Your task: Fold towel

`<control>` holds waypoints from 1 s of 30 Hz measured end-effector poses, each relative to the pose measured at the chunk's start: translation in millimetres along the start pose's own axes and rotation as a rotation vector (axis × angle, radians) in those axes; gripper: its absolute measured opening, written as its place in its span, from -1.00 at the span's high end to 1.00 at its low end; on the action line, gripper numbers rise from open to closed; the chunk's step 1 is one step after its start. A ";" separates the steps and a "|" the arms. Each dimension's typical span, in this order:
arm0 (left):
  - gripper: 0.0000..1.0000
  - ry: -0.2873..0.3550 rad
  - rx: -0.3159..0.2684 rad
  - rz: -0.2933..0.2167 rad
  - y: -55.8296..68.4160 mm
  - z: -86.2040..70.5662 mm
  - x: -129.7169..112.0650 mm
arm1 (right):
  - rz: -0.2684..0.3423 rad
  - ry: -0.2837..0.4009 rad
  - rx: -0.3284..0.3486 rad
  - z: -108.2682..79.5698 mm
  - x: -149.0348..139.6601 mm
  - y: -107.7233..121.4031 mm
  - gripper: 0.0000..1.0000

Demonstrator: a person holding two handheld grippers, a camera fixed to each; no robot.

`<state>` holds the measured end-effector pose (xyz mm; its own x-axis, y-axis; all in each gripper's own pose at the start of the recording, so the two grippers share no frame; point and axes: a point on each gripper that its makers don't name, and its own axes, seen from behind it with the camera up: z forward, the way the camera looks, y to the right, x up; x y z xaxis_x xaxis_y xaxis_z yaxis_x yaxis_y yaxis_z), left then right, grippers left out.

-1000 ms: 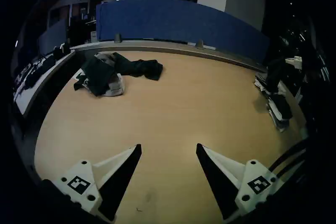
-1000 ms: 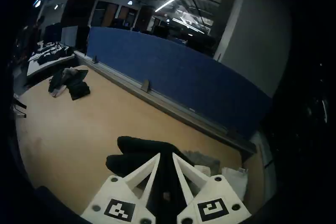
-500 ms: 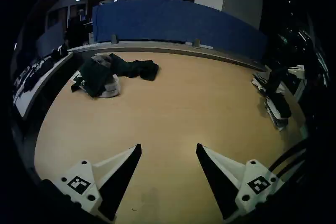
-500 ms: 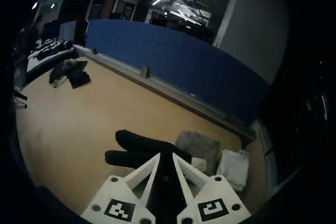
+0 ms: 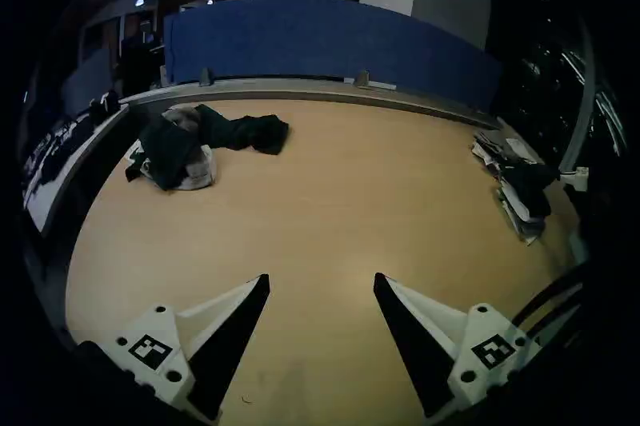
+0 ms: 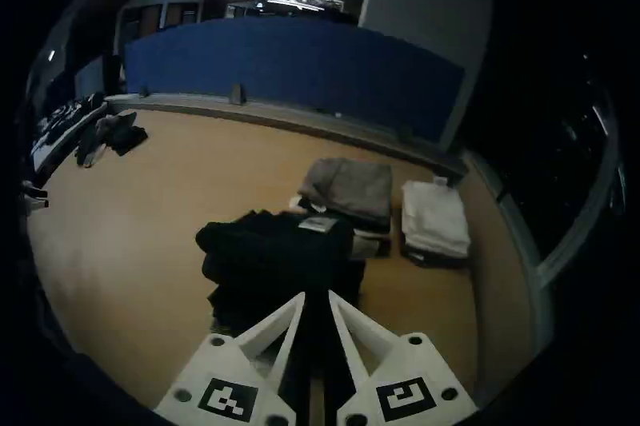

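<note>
In the right gripper view my right gripper is shut on a black towel. The cloth bunches in front of the fingertips, low over the wooden table. Just beyond it lie a folded grey towel and a folded white towel, side by side. My left gripper stands open above bare table, nothing between its fingers. A heap of dark and light unfolded towels lies at the far left of the left gripper view. The folded stacks show at its right edge.
A blue partition runs along the table's far edge. The heap of unfolded towels appears far left in the right gripper view. A window frame borders the table on the right. More desks stand at the far left.
My right gripper has swung right and tipped down with the black towel, bringing the folded grey and white stacks into full view. The left gripper's view has drifted slightly; it stays open.
</note>
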<state>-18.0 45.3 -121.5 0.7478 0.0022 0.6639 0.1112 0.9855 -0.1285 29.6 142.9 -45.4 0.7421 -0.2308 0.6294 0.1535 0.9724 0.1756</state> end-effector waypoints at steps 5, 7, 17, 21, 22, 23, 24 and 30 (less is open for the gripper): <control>-0.94 -0.005 -0.006 0.008 3.1 1.1 -1.0 | 0.051 -0.053 -0.014 -0.6 -39.3 0.4 0.91; -0.94 -0.007 -0.007 0.011 3.9 1.0 -1.1 | 0.070 -0.076 -0.025 1.5 -52.9 1.6 0.91; -0.94 -0.009 -0.008 0.024 6.6 -2.0 -3.1 | 0.156 -0.168 -0.081 24.3 -96.2 9.4 0.90; -0.94 -0.010 -0.006 0.023 6.2 -3.5 -4.1 | 0.158 -0.176 -0.097 28.1 -98.1 10.3 0.89; -0.94 -0.010 -0.006 0.022 6.2 -3.4 -4.2 | 0.159 -0.177 -0.097 28.5 -98.5 9.9 0.89; -0.94 -0.010 -0.006 0.021 6.3 -3.2 -4.3 | 0.161 -0.178 -0.098 28.8 -99.0 9.5 0.89; -0.94 -0.010 -0.007 0.020 6.2 -3.0 -4.3 | 0.163 -0.179 -0.098 29.2 -99.6 9.1 0.89; -0.94 -0.010 -0.006 0.022 4.8 -1.9 -3.6 | 0.177 -0.175 -0.105 29.0 -101.9 9.7 0.78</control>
<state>-18.9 49.7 -126.0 0.7438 0.0252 0.6680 0.0987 0.9842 -0.1471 -63.4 174.9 -85.8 0.6410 -0.0508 0.7659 0.1056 0.9942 -0.0225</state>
